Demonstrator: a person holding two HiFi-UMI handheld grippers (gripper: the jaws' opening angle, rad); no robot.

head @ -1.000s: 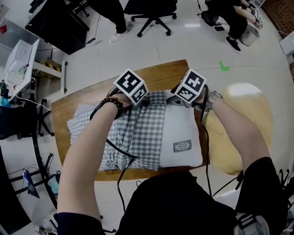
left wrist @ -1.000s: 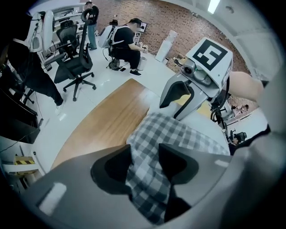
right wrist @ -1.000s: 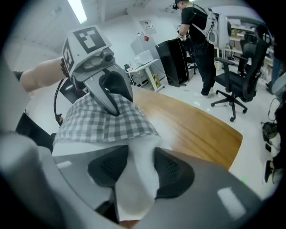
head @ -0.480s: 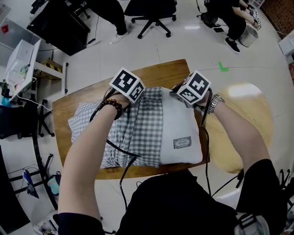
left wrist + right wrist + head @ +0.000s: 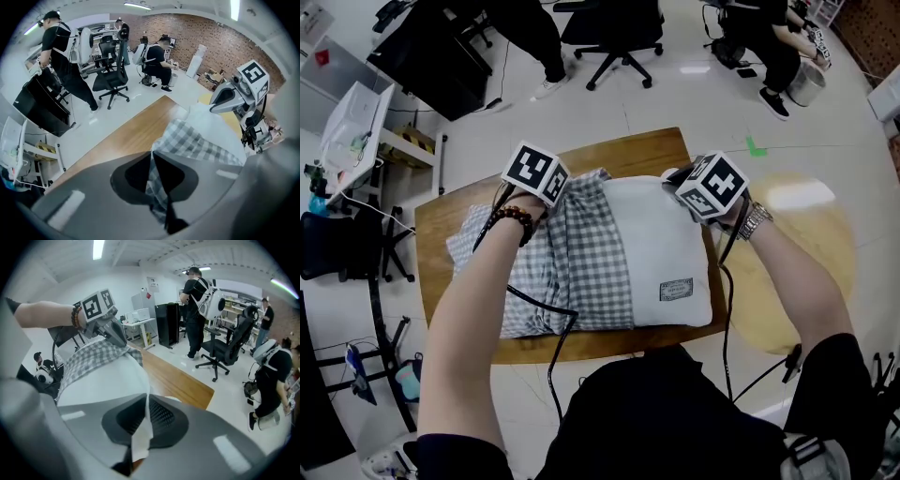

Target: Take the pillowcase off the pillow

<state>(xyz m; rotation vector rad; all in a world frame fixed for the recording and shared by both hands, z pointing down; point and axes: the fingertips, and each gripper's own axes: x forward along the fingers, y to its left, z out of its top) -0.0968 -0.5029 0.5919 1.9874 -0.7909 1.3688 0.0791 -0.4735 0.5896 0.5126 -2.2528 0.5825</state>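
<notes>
**Grippers part and more white pillow shows**

Since the earlier frames the two grippers have drawn apart; the left gripper (image 5: 153, 164) has gone toward the left of the head view and the right gripper (image 5: 146, 404) toward the right; the checked edge of the pillowcase (image 5: 572, 253) has slid left, so a wider stretch of the white pillow (image 5: 661, 239) now lies bare.

Left jaws have just been closing and now pinch a fold of the grey-and-white checked pillowcase, which runs between the pads and out past the tips; the right jaws are pressed together on a strip of white pillow fabric at the pillow's upper right corner.

Seen from the head view, the pillow lies across the wooden table (image 5: 628, 150) in the middle of the frame; the pillowcase is bunched over its left half, with its upper edge lifted in a peak at the left gripper; the right half is uncovered, with a small label (image 5: 676, 290) near the lower right corner.

Black cables (image 5: 546, 309) trail from both grippers down along the forearms; a bead bracelet (image 5: 508, 217) sits on the left wrist and a metal watch (image 5: 756, 221) on the right; an office chair (image 5: 609, 23) stands at the upper middle of the frame, beyond the table.
</notes>
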